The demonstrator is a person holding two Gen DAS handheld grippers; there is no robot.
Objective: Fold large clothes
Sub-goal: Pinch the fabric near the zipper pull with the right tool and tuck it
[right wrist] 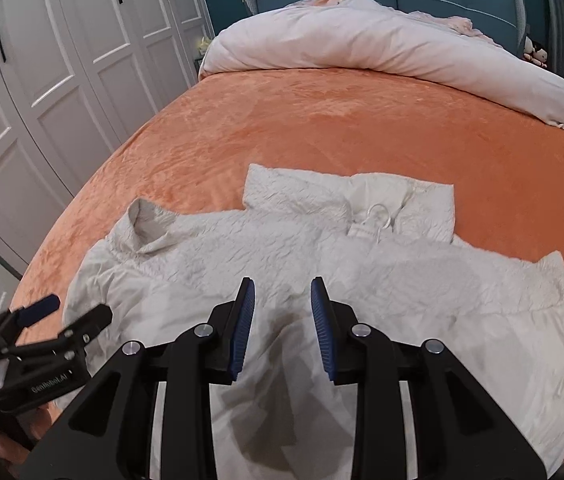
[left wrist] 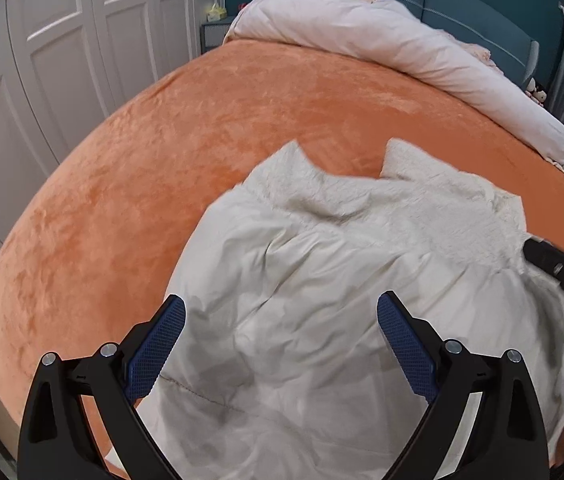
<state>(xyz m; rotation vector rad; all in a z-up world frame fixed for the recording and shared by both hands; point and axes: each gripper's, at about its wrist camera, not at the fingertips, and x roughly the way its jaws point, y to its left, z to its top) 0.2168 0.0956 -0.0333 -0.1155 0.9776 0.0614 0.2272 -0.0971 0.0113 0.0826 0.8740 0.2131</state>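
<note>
jacket (right wrist: 282, 248) spread flat near bed (right wrist: 321, 128) front edge, no fold made yet | left gripper (left wrist: 282, 320) wide open, empty | right gripper (right wrist: 282, 300) part open, empty | all folds left

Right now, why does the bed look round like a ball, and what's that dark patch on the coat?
Left wrist view: the fisheye lens bulges the flat bed into a dome, with dark corners. Right wrist view: the dark patch on the coat looks like the right gripper's shadow.
</note>
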